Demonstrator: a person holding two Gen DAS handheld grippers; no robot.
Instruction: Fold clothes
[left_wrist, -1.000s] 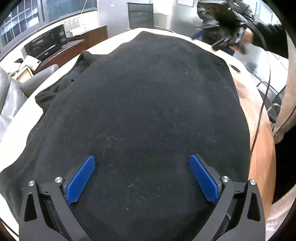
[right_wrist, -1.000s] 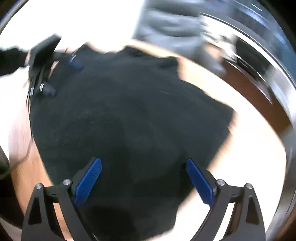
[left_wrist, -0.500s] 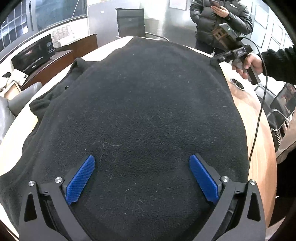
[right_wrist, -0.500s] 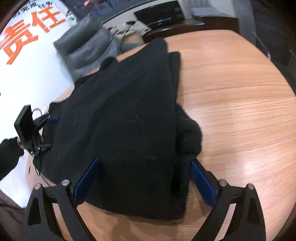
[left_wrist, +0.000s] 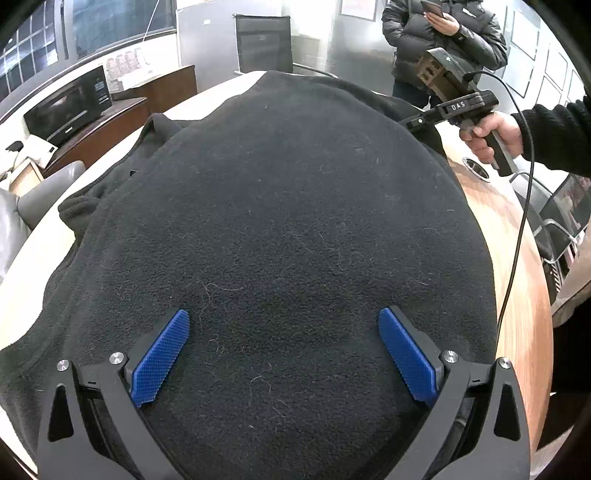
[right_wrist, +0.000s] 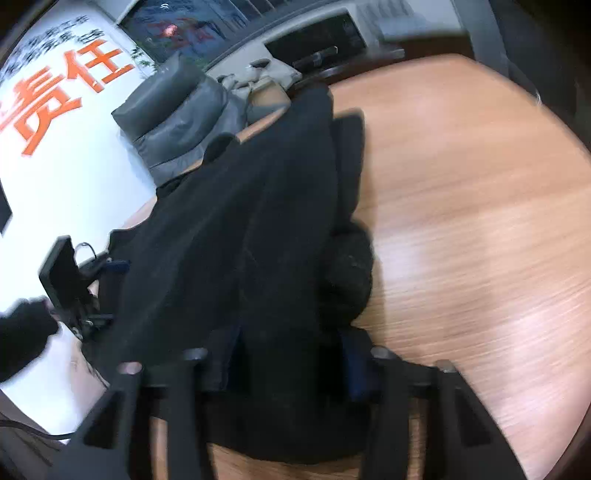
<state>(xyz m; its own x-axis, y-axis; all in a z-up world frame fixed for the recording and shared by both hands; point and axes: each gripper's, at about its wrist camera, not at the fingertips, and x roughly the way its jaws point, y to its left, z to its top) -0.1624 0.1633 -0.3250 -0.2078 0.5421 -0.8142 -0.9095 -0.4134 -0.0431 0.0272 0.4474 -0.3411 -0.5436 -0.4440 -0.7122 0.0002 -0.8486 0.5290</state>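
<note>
- Because a black fleece garment (left_wrist: 288, 229) is to be folded, it is laid flat across the wooden table (right_wrist: 461, 206), where it fills the space ahead of and beneath the left gripper (left_wrist: 284, 354).
- The left gripper is held released, its blue pads (left_wrist: 162, 354) spread wide above the cloth with nothing between them, probably so that a hem can be taken next.
- The right gripper (right_wrist: 288, 365) is seen at the garment's far corner; its fingers appear drawn in around a bunched edge, but through the blur it cannot be told whether the fabric is clamped.
- A rolled sleeve or cuff (right_wrist: 347, 277) is left lying just right of the main panel, ahead of the right gripper.
- On the right gripper's body, as seen from the left wrist, the letters "DAS" (left_wrist: 458, 106) can be read.
- Large orange Chinese characters (right_wrist: 66, 85), including "任", are painted on the white wall beyond.
</note>
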